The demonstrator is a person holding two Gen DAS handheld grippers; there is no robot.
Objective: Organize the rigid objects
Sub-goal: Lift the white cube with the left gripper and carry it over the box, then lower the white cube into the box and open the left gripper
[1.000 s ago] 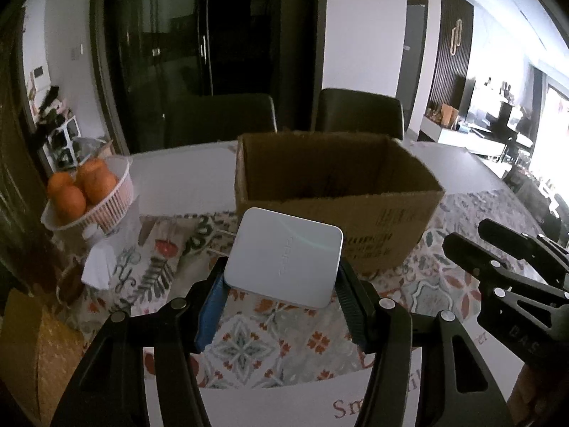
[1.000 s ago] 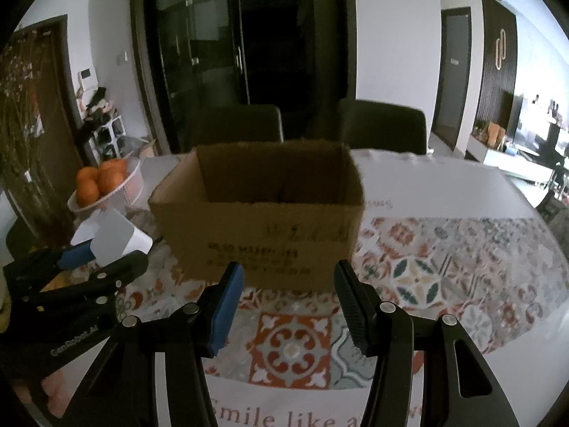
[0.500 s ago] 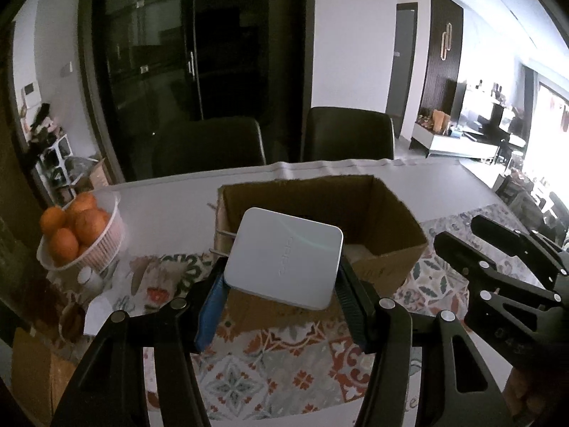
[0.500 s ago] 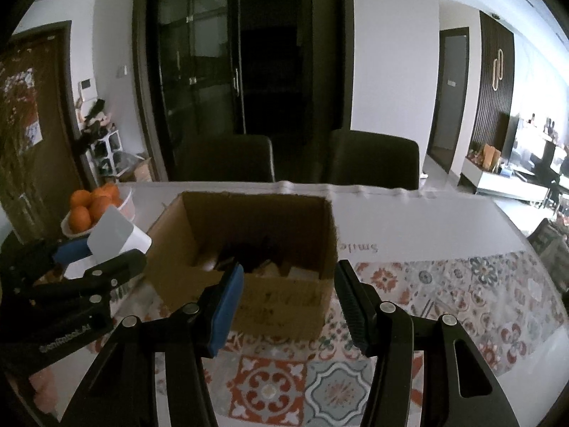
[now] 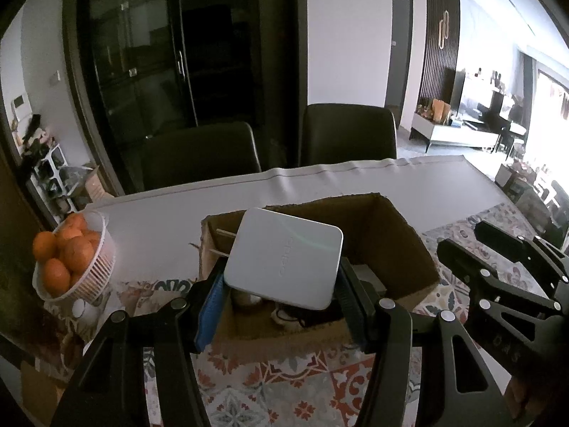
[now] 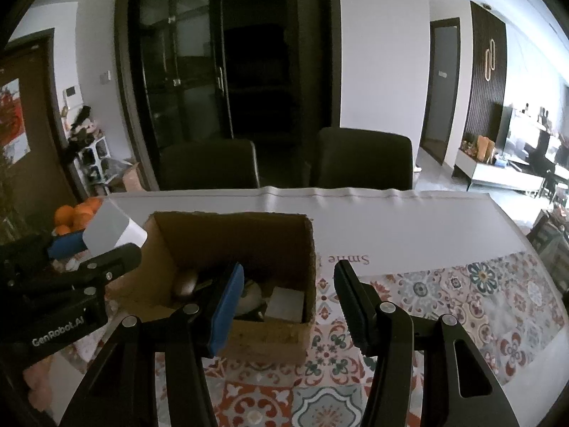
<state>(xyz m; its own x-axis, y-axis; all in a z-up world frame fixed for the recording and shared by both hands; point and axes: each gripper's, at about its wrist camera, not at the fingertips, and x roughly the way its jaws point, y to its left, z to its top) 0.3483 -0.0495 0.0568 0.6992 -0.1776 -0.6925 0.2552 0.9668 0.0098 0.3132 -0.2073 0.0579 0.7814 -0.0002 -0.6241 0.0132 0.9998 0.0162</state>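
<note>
The left gripper (image 5: 281, 306) clamped a flat white square device (image 5: 284, 258) between its pads, holding it tilted above the near part of the open cardboard box (image 5: 398, 245). The right gripper (image 6: 288, 306) stood empty, jaws partly apart, just above the box's near right corner. Small items lay inside the box. Beyond, a basket of oranges (image 5: 71, 256) sat on the table (image 5: 320, 185)

Box (image 5: 398, 249) contents — half hidden, indistinct
</note>
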